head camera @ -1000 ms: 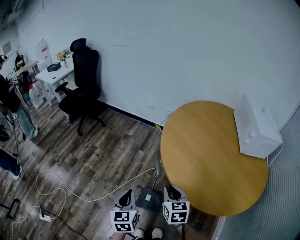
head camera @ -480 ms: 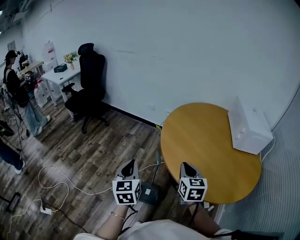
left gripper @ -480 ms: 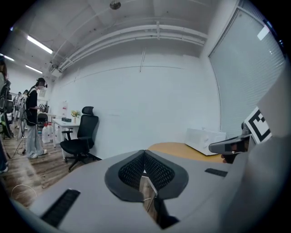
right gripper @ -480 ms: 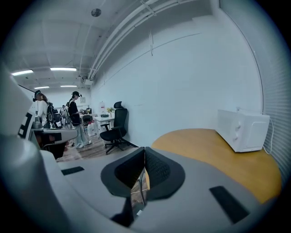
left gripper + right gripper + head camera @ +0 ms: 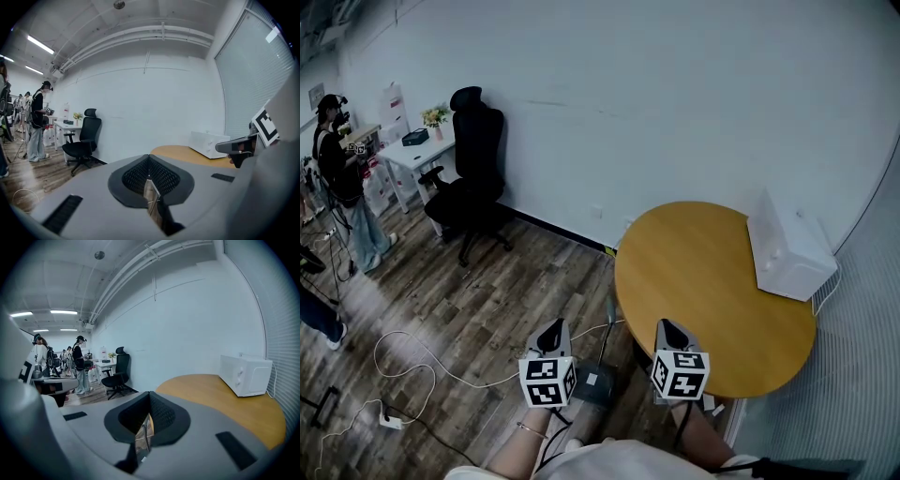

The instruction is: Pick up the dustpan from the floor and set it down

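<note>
Left tongs (image 5: 551, 332) pressed together, pinching nothing; right tongs (image 5: 668, 330) likewise pressed together and empty. Both held side by side above the floor, pointing forward and slightly down, each with its marker cube toward the head camera. Between the 2, lower down, dark grey dustpan (image 5: 593, 382) resting on the brown wood-plank floor (image 5: 487, 300), untouched, just beside the edge of the round yellow wooden table (image 5: 712, 281). On the far right of that table, 1 white box-shaped appliance (image 5: 787, 253). White cable (image 5: 441, 370) looping across the floor to the left. Farther back, black office chair (image 5: 473, 159) against the white wall (image 5: 675, 94), beside a small white table (image 5: 412, 150), with a person (image 5: 339, 164) standing near it.
</note>
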Available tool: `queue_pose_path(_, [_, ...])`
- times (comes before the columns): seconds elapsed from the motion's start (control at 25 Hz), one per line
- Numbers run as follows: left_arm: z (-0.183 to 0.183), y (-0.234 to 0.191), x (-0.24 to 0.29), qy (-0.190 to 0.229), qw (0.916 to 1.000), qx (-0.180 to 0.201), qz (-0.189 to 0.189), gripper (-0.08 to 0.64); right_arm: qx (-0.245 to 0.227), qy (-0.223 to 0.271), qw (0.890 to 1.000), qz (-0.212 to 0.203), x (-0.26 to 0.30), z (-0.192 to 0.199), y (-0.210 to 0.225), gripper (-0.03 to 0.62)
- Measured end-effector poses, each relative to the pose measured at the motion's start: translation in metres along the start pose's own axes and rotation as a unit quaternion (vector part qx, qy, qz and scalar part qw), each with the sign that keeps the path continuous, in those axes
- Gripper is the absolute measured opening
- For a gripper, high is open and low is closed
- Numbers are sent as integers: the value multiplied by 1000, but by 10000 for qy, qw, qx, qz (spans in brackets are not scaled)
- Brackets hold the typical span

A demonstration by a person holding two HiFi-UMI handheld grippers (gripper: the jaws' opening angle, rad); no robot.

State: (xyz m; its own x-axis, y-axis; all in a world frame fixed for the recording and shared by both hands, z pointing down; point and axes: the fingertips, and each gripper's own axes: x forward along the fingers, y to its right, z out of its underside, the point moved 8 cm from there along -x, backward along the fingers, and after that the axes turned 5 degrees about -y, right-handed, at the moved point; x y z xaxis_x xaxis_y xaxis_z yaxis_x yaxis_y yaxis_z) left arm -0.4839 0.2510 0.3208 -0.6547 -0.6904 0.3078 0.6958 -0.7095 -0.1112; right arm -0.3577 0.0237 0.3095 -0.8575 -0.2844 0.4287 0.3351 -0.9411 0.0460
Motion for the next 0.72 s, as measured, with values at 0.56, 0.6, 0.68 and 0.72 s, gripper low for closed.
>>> queue_pose_path(0.56, [4, -1, -11, -33, 10000, -20, -68, 16, 26, -74, 10000, -53, -6, 5, -1, 32])
queue_pose_path(0.6, [5, -1, -11, -40, 10000, -33, -75, 15, 22, -87, 9999, -53, -6, 6, -1, 32])
queue_pose_path(0.68, [5, -1, -9, -39, 9999, -49, -85, 15, 12, -109, 9999, -59, -5, 7, 0, 32])
queue_pose_path(0.72, [5, 0, -9, -35, 9999, -53, -89, 15, 7, -119, 9999, -64, -5, 8, 0, 32])
